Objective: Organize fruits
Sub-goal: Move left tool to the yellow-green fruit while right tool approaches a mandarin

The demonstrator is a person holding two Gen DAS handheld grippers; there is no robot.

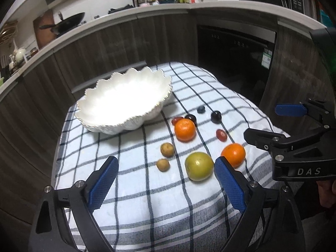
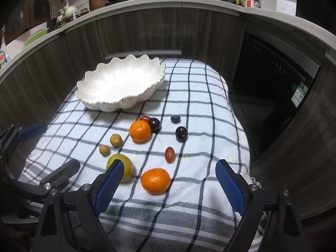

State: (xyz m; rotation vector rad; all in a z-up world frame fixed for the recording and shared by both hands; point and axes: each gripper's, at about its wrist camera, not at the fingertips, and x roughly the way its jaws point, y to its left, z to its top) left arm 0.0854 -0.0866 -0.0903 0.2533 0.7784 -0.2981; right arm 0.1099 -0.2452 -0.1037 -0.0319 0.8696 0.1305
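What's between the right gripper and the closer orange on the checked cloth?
Nothing visible. The right gripper is open, and the near orange lies on bare checked cloth just ahead of its fingers. The green fruit sits off to one side.

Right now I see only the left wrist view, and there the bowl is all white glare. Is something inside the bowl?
Observer: No. In the right wrist view the bowl is empty, and its ribbed inside is bare.
Operator: I see the right hand-held gripper only from the side. Is it open?
Observer: Yes. The right hand-held gripper is wide open and holds nothing. The near orange lies on the checked cloth just in front of it, untouched.
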